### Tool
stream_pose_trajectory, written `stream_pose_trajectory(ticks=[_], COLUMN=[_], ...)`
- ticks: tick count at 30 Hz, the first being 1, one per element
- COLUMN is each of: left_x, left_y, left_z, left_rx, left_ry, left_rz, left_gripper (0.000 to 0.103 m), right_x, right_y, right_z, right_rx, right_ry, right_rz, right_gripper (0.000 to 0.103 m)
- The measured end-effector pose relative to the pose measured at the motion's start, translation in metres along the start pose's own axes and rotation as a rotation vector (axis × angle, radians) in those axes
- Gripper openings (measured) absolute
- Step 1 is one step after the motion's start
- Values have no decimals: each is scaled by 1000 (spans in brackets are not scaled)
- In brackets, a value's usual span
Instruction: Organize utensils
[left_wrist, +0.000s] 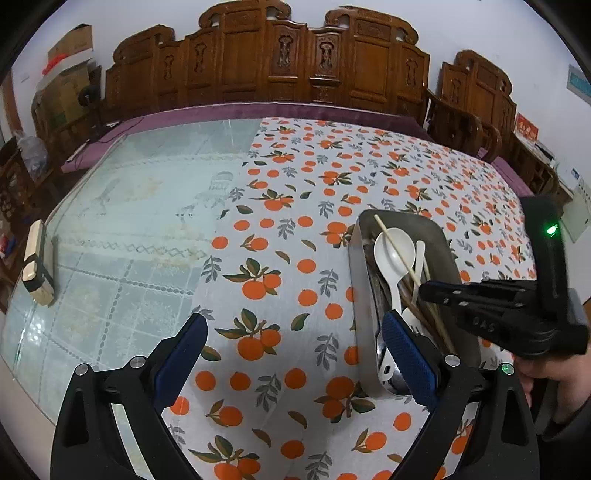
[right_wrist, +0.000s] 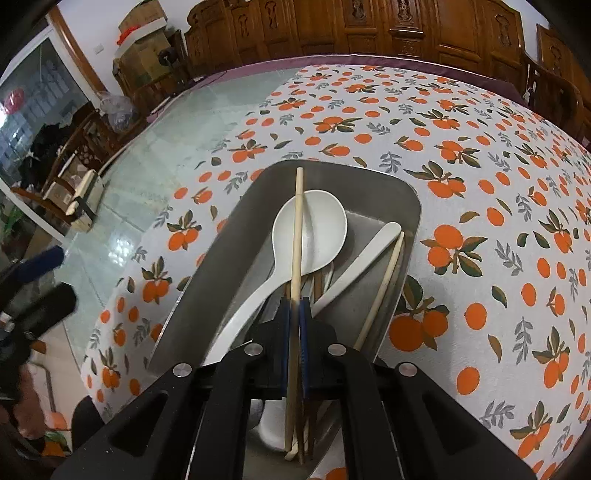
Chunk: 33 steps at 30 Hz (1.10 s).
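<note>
We have our right gripper (right_wrist: 294, 325) clenched on a pale wooden chopstick (right_wrist: 297, 236), its blue pads pinching the stick low on its length while the free end slants up across the bowl of a large white spoon (right_wrist: 314, 229) lying in the metal tray (right_wrist: 410, 206). The tray sits on the orange-print tablecloth (right_wrist: 480, 155), and it also holds a second pale chopstick (right_wrist: 384, 284) along its right wall, a smaller white spoon (right_wrist: 365, 254), and some darker sticks we cannot make out clearly. Our left gripper (left_wrist: 291, 332) is released, its jaws spread wide with nothing between them, one blue finger (left_wrist: 406, 354) hanging over the tray's near left edge and the other above bare cloth. The main risk, as we judge it, is the thin round stick pivoting or slipping in the pinch, since we hold it far from its middle and the long free end acts as a lever. If we let go while it rests across the spoon's curved bowl, it may roll or stay crossed over the other utensils instead of lying alongside its mate. The left finger is also close enough to the rim to nudge the tray.
</note>
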<state>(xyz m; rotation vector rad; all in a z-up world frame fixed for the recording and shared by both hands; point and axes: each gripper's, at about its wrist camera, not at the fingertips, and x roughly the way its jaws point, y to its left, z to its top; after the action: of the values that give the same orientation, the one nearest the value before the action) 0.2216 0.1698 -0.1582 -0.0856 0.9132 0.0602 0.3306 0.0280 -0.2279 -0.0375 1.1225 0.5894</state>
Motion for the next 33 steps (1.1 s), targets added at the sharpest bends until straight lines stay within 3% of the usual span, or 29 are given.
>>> stream_pose_trajectory(ticks=[13, 21, 22, 24, 28, 30, 33], left_x=[-9, -22, -26, -32, -50, -59, -73], left_y=[-6, -20, -24, -31, -46, -54, -68], left_z=[3, 1, 1, 1, -2, -3, -8], left_rx=[-1, 5, 7, 11, 23, 33, 44], left_ry=[-18, -29, -33, -40, -66, -77, -95], left_rz=[-12, -29, -30, -34, -33, -25, -24], left_gripper=[92, 92, 92, 92, 95, 95, 95], right_x=[-15, -67, -75, -96, -140, -160, -186], right_y=[10, 7, 6, 3, -6, -11, -17], right_z=[-4, -19, -22, -30, -52, -62, -80], right_rx=[-46, -76, -76, -68, -37, -23, -6], right_ry=[-59, -164, -179, -218, -290, -322, -363], right_rz=[29, 2, -4, -17, -42, -66, -106], right_gripper=[7, 8, 11, 29, 49, 69, 85])
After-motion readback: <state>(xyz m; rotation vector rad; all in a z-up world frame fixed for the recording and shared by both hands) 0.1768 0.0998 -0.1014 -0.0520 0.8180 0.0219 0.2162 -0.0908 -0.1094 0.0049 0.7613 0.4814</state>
